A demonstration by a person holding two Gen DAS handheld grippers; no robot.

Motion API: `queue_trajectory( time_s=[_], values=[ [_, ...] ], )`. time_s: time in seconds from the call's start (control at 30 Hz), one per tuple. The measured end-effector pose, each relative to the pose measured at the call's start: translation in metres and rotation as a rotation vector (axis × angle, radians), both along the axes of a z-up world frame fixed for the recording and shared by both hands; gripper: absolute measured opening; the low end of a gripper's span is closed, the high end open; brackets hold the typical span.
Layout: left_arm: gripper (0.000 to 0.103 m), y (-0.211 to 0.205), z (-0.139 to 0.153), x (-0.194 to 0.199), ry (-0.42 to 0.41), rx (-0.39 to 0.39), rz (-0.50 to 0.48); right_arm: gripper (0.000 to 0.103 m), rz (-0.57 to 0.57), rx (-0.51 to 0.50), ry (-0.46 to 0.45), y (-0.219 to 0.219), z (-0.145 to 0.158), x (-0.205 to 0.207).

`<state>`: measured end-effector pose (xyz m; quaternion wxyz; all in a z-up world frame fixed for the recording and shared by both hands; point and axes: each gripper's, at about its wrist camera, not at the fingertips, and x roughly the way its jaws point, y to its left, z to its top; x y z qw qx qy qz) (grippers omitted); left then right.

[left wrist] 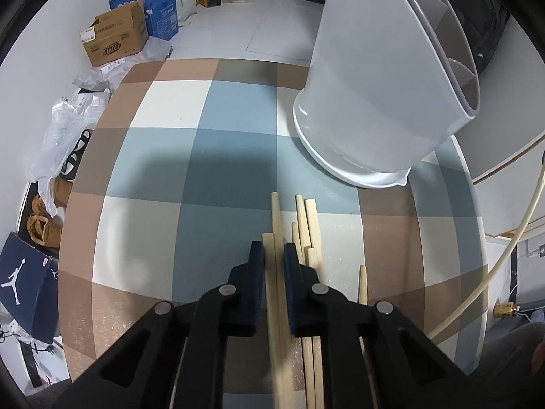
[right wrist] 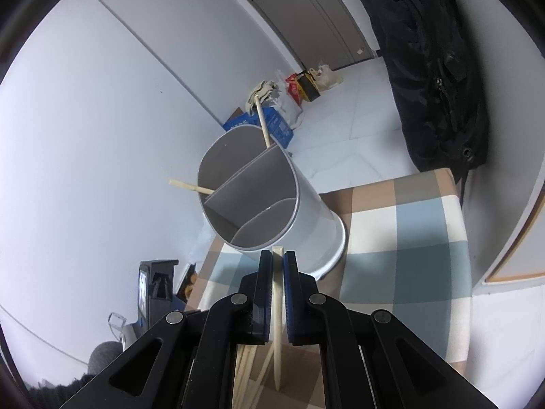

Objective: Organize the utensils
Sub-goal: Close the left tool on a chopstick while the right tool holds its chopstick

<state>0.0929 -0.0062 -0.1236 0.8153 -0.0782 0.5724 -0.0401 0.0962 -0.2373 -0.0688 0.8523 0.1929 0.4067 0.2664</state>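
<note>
Checked surface (left wrist: pixel 163 156) — cardboard boxes (left wrist: pixel 115 39) upper left; left hand-held gripper (left wrist: pixel 273 255) and right hand-held gripper (right wrist: pixel 277 266) each clamp chopsticks (left wrist: pixel 272 272).

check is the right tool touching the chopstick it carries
Touching: the right wrist view shows the right tool with both pads clamped on the chopstick, lifted near the utensil holder.

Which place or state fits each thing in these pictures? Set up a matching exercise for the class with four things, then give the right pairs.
Things:
1. left hand-held gripper
2. right hand-held gripper
3. utensil holder
4. loose chopsticks

Places or states:
A. lying flat on the checked tablecloth
B. standing, split into compartments, two chopsticks inside
C. shut on one chopstick, raised toward the holder
D. shut on chopsticks down at the table

Pairs: 1-D, 2-C, 3-B, 4-A
</note>
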Motion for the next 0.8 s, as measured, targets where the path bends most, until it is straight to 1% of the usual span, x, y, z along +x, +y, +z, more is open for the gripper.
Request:
queue_trajectory(
  time_s=[0.03,0.13,0.37,0.43,0.5,0.6,0.67,0.8],
  values=[
    [0.007,0.000,0.000,0.000,-0.003,0.001,0.003,0.006,-0.002,-0.001,0.000,-0.001,0.000,-0.001],
    [0.007,0.001,0.002,-0.002,-0.008,-0.026,0.014,0.006,-0.010,-0.002,-0.001,-0.003,0.000,-0.002],
    [0.006,0.006,0.021,-0.007,-0.080,-0.060,0.023,0.006,-0.041,0.014,0.011,-0.012,-0.004,-0.009],
    [0.006,0.007,0.025,-0.008,-0.086,-0.076,0.015,0.006,-0.043,0.013,0.009,-0.012,-0.004,-0.012],
    [0.006,0.006,0.023,-0.008,-0.081,-0.062,0.006,0.006,-0.040,0.002,0.005,-0.009,-0.003,-0.015],
    [0.007,0.008,0.008,-0.003,-0.032,-0.061,0.000,0.006,-0.035,-0.013,0.006,-0.004,-0.005,-0.017],
    [0.007,0.012,0.000,-0.003,-0.008,-0.075,-0.010,0.006,-0.030,-0.022,0.003,-0.001,-0.005,-0.018],
    [0.007,0.016,0.003,-0.009,-0.021,-0.027,-0.014,0.006,-0.029,-0.034,-0.008,0.001,-0.004,-0.019]
  ],
)
